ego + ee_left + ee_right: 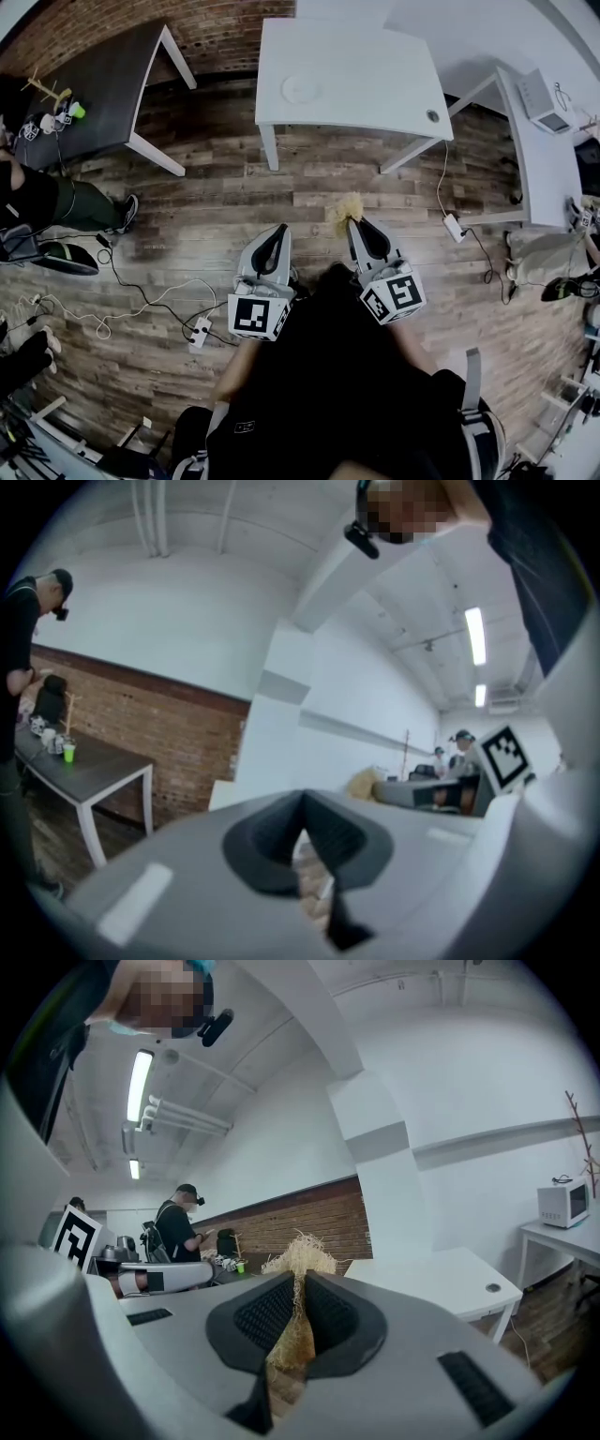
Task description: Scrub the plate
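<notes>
A white plate lies on the white table at the far side of the head view, well beyond both grippers. My right gripper is held over the wooden floor, shut on a straw-coloured fibre scrubber. The scrubber's tuft sticks out past the jaw tips, and the white table lies ahead to the right. My left gripper is beside it, level with it, with its jaws closed together and nothing held. In its own view the left gripper points toward the table corner.
A dark table with small items stands at the left, a seated person beside it. Cables and a power strip lie on the floor. Another white table with a microwave is at the right.
</notes>
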